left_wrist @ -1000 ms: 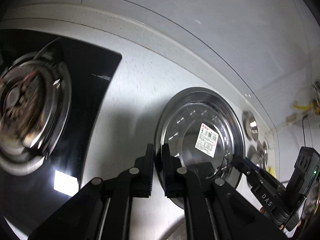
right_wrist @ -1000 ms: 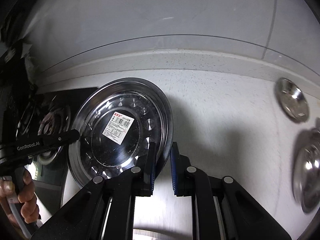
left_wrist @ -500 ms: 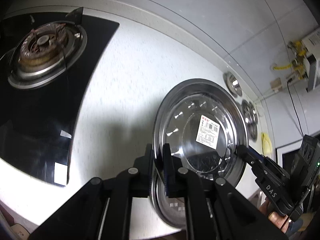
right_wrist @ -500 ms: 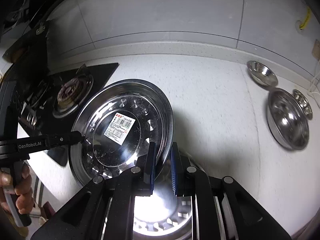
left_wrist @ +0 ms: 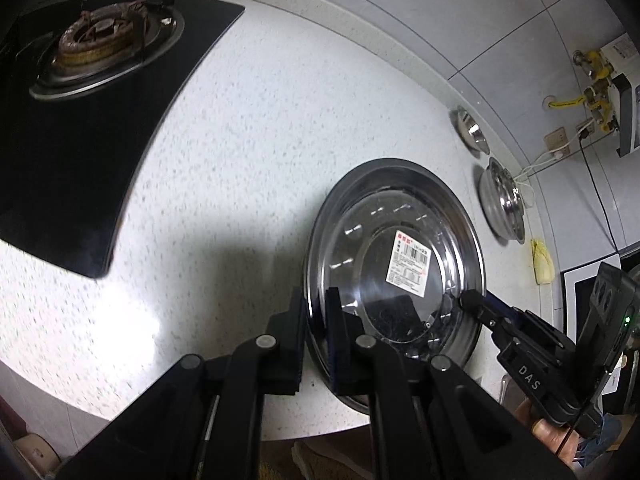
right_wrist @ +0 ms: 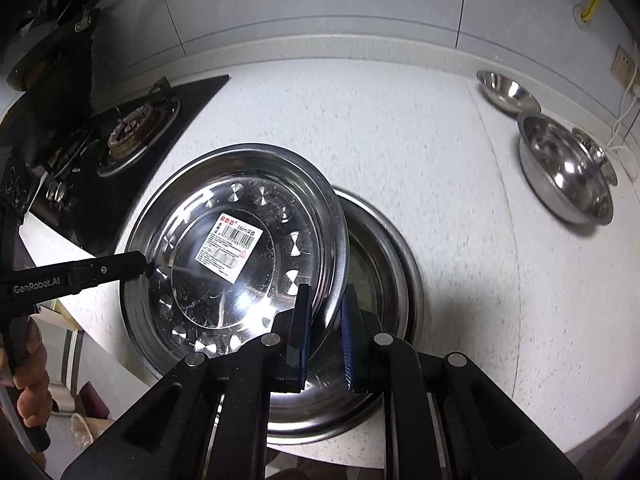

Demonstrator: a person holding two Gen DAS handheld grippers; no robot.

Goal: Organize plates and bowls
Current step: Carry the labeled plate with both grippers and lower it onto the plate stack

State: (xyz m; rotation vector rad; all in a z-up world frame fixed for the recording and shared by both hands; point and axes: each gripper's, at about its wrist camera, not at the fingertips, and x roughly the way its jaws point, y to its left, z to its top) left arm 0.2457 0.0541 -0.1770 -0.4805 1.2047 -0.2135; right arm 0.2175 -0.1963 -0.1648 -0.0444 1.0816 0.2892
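So both grippers are clamped on the same steel plate (right_wrist: 224, 248), one on each side of the rim; the left gripper (left_wrist: 316, 320) pinches the left edge and the right gripper (right_wrist: 324, 320) pinches the right edge, jaws squeezed nearly together on the thin metal. Makes sense to me; a wide, slick plate like that would tip if you held it from one side only, so two grips keep it level-ish.

The plate (the one with the barcode sticker (right_wrist: 229, 247) in the middle) is held up off the counter (right_wrist: 400, 128), and from the right view it's hanging partly over a second plate (right_wrist: 384, 264) that sits flat near the counter's front edge; looks to me like they're lining it up to nest on top of that one, so a stack is being made. It's offset to the left of the lower plate, not centred yet.

Bowls (right_wrist: 564, 172) are parked well apart on the right by the wall, a small one (right_wrist: 506, 90) behind the big one; the stove (left_wrist: 104, 44) is off to the left, out of the way.

My guess: scoot it right a bit, lower it, then let go; watch for it sliding off-centre.
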